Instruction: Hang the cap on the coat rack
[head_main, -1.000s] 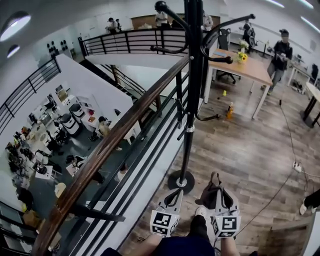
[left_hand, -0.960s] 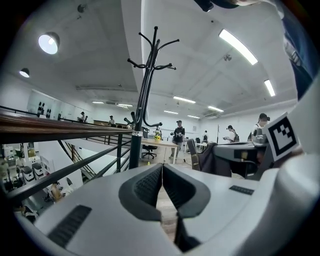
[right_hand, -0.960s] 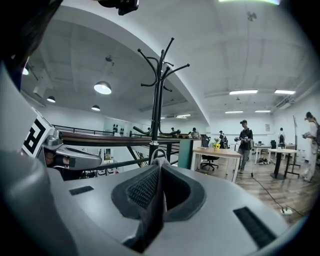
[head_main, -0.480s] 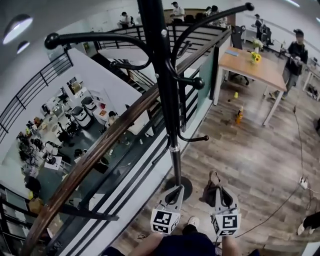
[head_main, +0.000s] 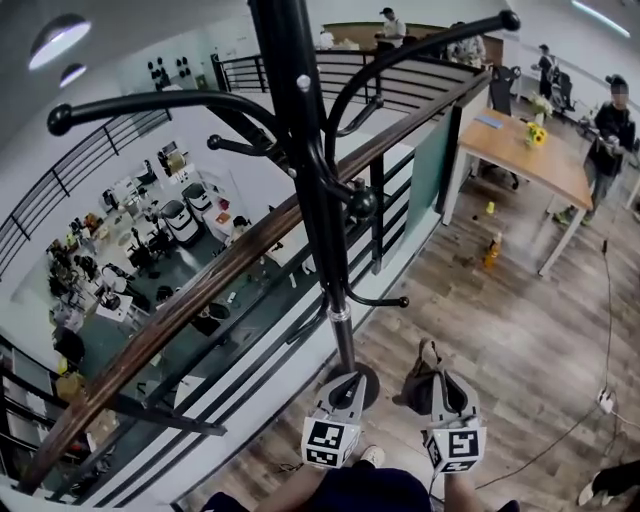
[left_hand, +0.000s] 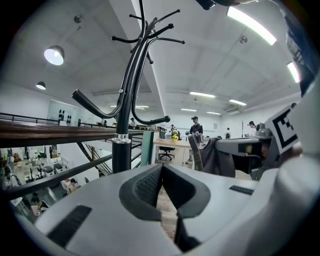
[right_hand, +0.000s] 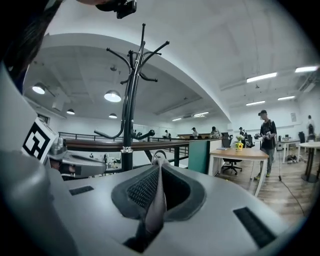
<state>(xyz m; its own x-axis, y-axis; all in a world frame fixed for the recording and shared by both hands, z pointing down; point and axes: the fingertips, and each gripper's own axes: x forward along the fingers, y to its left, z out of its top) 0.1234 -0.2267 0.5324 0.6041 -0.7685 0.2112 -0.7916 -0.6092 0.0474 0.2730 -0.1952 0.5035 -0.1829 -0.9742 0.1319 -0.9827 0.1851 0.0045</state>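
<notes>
The right gripper (head_main: 445, 392) is pinching a fold of the dark cap (head_main: 417, 383), which is dangling low beside the coat rack (head_main: 318, 200). It's looking soft and light, probably steadier held by its brim. The left gripper (head_main: 345, 395) is sitting closed, empty.

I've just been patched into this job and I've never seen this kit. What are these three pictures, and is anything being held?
There is no robot arm here: a person holds a two-jaw gripper in each hand. The head picture comes from a camera on the person's head, looking down; the left gripper and right gripper show at its bottom. The other two pictures come from cameras riding on each gripper, looking along its jaws. The right gripper is shut on the cap; the left is shut and empty. Just ahead stands the black coat rack on a wooden floor, beside a railing. The cap is not hung yet.
</notes>
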